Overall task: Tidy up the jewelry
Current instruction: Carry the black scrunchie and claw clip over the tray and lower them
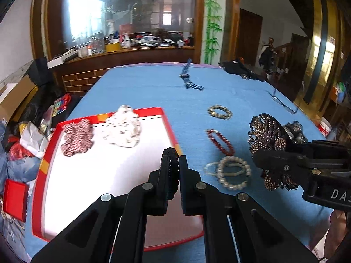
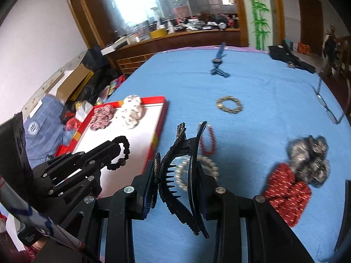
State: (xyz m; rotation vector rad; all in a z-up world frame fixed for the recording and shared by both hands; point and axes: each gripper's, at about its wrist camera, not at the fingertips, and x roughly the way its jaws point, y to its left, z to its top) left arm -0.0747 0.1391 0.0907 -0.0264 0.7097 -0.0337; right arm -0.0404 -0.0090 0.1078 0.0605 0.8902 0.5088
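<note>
Left wrist view: left gripper fingers clenched on black beaded bracelet, hanging over near right corner of red-rimmed tray. Beyond fingertips, in tray: striped scrunchie, white scrunchie. Right of fingers on blue desk: pearl bracelet, red bead bracelet.

Right wrist view: right gripper fingers grasping rhinestone hair claw, above desk, tray just left of fingers.

Step, my read: transport to tray. Next: lower bracelet onto white floor, release; claw follows, swing left over rim.
</note>
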